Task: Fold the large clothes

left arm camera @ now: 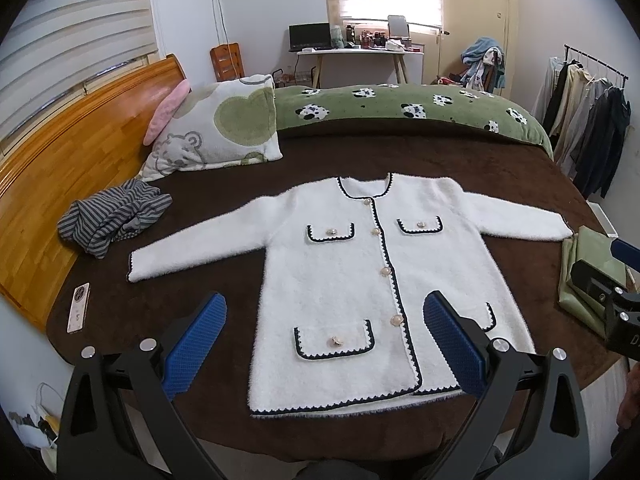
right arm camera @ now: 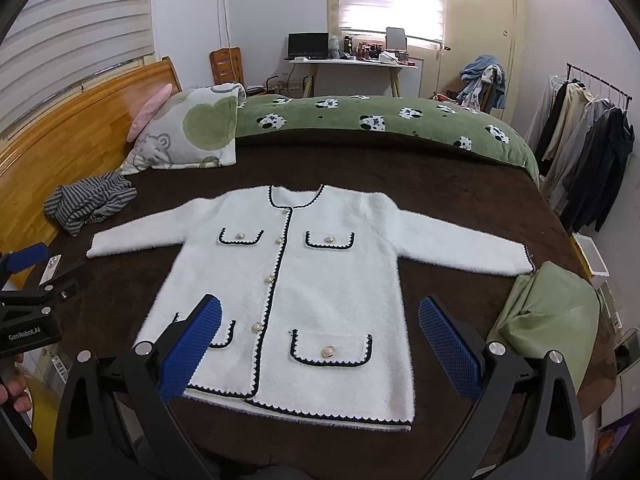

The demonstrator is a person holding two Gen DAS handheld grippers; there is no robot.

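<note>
A white fluffy cardigan [left arm camera: 340, 276] with navy scalloped trim, pearl buttons and several pockets lies flat, front up, sleeves spread, on the dark brown bedspread [left arm camera: 208, 184]. In the right wrist view the cardigan [right arm camera: 332, 276] fills the middle. My left gripper [left arm camera: 324, 308] hovers open above its lower hem, nothing between the blue pads. My right gripper [right arm camera: 318, 312] is open too, over the hem on the right side. Each gripper shows at the edge of the other's view.
A striped grey garment [left arm camera: 112, 216] is bunched at the left by the wooden headboard [left arm camera: 60, 152]. A phone [left arm camera: 78, 307] lies near the left edge. A folded green cloth [right arm camera: 548, 312] sits at the right. Pillows [left arm camera: 220, 128] and a green panda blanket [left arm camera: 400, 108] lie behind.
</note>
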